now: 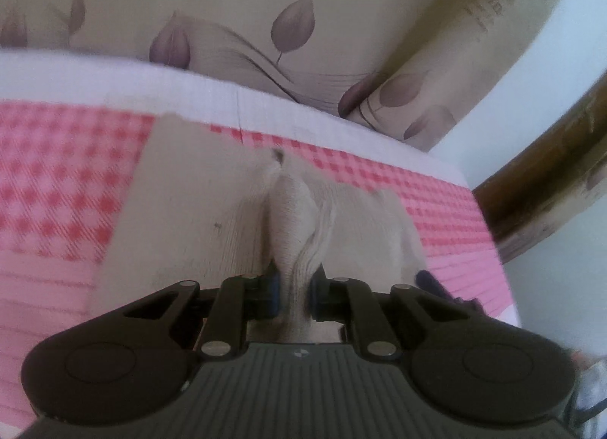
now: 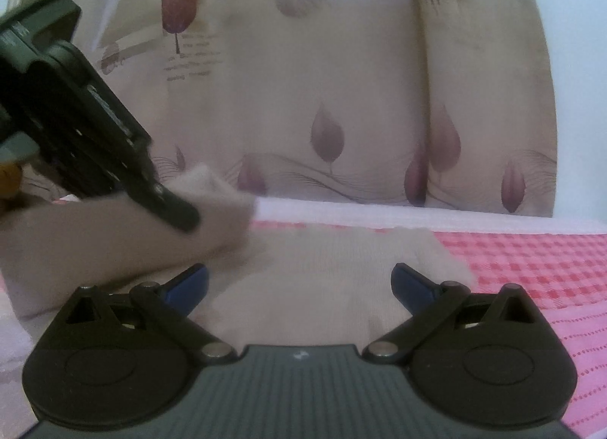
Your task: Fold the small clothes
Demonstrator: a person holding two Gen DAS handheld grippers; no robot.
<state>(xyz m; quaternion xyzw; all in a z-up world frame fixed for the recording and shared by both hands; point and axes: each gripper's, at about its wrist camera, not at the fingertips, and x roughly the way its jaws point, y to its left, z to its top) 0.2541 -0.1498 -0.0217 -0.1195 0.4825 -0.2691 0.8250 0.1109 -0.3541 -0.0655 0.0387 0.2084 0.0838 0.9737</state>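
Observation:
A beige knit garment (image 1: 197,211) lies on a pink and red checked cloth (image 1: 57,181). My left gripper (image 1: 294,291) is shut on a bunched fold of the garment and lifts it off the cloth. In the right wrist view the left gripper (image 2: 178,211) comes in from the upper left, holding the raised fold. My right gripper (image 2: 299,283) is open and empty, with its blue fingertips (image 2: 189,279) low over the flat part of the garment (image 2: 322,268).
The checked cloth (image 2: 531,261) covers the surface, with a white edge (image 1: 114,71) at the back. A beige curtain with purple leaves (image 2: 341,97) hangs behind. A dark wooden rail (image 1: 550,181) is at the right.

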